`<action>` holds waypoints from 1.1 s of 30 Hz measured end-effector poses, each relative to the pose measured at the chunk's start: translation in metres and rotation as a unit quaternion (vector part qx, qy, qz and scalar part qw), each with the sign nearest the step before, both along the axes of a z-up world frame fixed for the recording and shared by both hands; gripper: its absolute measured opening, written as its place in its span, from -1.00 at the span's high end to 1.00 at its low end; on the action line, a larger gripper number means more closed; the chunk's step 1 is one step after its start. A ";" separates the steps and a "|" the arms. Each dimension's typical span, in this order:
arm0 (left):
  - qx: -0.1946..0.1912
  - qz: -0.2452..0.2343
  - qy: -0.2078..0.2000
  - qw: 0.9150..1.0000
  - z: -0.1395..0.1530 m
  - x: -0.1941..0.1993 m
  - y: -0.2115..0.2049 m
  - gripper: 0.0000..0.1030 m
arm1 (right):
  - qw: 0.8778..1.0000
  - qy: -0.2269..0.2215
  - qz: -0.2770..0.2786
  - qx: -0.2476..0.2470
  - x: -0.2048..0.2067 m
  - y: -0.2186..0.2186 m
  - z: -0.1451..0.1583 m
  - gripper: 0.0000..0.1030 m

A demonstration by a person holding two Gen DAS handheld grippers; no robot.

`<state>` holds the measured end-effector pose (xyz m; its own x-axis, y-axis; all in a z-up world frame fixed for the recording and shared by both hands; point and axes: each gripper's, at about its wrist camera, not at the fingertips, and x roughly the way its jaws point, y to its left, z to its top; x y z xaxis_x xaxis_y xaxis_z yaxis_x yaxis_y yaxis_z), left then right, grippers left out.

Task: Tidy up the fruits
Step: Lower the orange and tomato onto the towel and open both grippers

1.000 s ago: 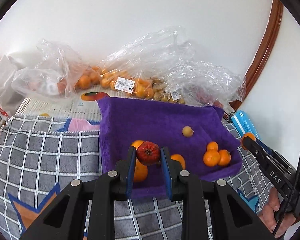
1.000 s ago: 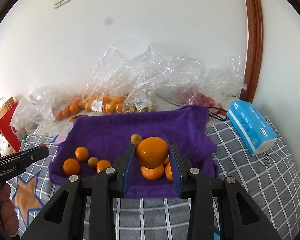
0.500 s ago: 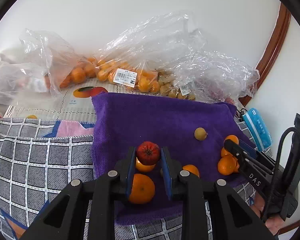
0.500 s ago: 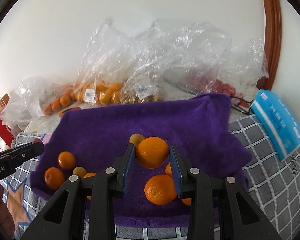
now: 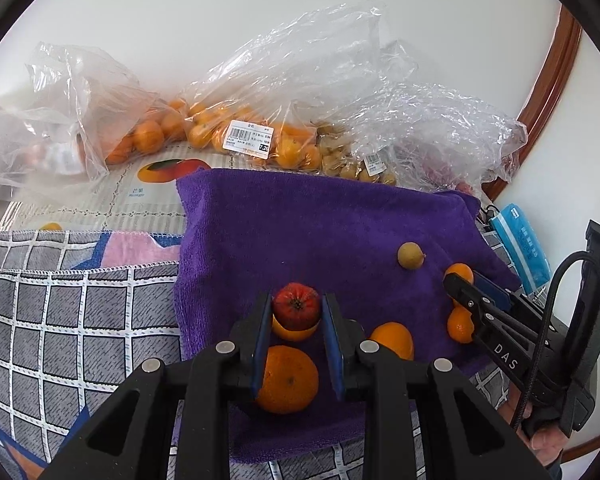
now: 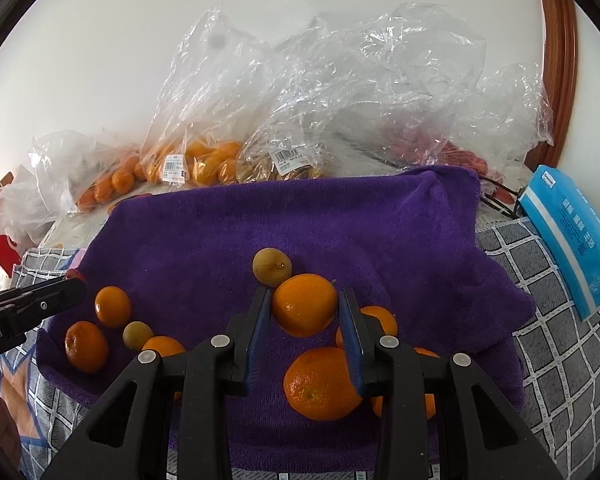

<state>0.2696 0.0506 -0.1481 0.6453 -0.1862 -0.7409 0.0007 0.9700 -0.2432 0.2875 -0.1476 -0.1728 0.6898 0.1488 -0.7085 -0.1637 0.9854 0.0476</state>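
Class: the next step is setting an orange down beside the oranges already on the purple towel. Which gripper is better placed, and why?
Right. The right gripper holds an orange just above loose oranges on the purple towel. The left gripper holds a red fruit.

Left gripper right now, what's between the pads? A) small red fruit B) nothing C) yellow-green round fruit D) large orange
A: the left gripper is shut on the small red fruit, above the oranges lying on the purple towel.

"DAS" on right claw [image 5: 466, 300]; "7.26" on bag label [image 5: 249, 142]
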 end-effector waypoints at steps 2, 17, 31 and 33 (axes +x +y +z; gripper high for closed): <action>-0.005 0.000 0.004 1.000 -0.003 0.001 0.002 0.54 | 1.000 0.003 0.003 -0.006 0.001 0.002 -0.002 0.34; -0.019 -0.005 0.018 1.000 -0.011 0.002 0.005 0.54 | 1.000 0.010 0.007 -0.028 0.000 0.008 -0.006 0.33; -0.023 -0.011 0.021 0.999 -0.009 -0.001 0.005 0.32 | 0.999 0.006 0.002 -0.034 -0.005 0.007 -0.002 0.26; -0.017 -0.011 0.013 1.000 -0.004 -0.005 0.004 0.18 | 0.999 0.008 0.004 -0.037 -0.007 0.008 0.002 0.19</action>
<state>0.2646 0.0548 -0.1521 0.6214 -0.2259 -0.7503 0.0156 0.9609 -0.2764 0.2804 -0.1392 -0.1705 0.6779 0.1014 -0.7281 -0.1715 0.9849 -0.0225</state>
